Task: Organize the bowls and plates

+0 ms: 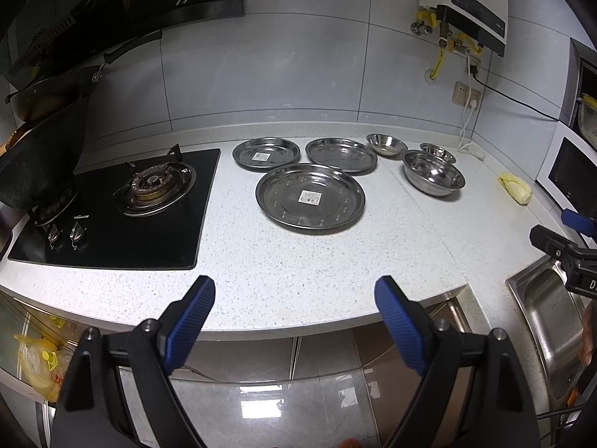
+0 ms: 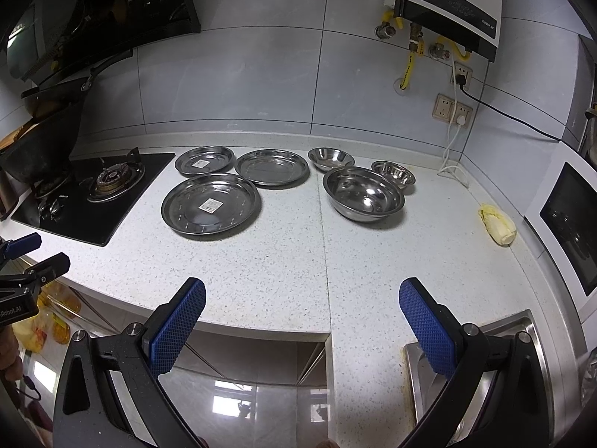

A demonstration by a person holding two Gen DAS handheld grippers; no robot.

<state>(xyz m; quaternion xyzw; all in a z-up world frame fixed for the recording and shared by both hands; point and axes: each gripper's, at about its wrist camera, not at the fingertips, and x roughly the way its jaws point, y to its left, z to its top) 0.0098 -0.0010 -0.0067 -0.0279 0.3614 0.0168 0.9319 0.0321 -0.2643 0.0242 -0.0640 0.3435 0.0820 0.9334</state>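
Both my claws are spread wide with nothing between the blue ribbed pads. Left gripper [image 1: 294,291] hangs over the front edge of the white speckled stone countertop [image 1: 335,254]. Right gripper [image 2: 302,295] hangs over the same front edge, further right, with its right finger above the corner of the stainless steel sink [image 2: 485,366].

All the steel ware sits toward the back of the counter, well apart from both claws:
- Large round stainless plate with a white label [image 1: 310,197] is nearest me, right of the black glass gas hob [image 1: 112,216].
- Small round stainless plate with a label [image 1: 266,152] is behind it to the left, near the hob's back corner.
- Plain medium stainless plate [image 1: 341,154] is behind it to the right, just beside the small plate. Its rim looks to meet the large plate's rim; I cannot tell if they touch.
- Large deep stainless bowl [image 2: 363,194] is right of the plates, upright.
- Shallow stainless bowl [image 2: 330,158] is behind it to the left.
- Smallest stainless bowl, with a patterned inside [image 2: 393,172], is behind it to the right, very close to the large bowl.

Nothing is stacked; each piece rests flat on the counter.

A pale yellow leafy vegetable [image 2: 498,224] lies near the right wall, in front of the white microwave [image 2: 567,224].
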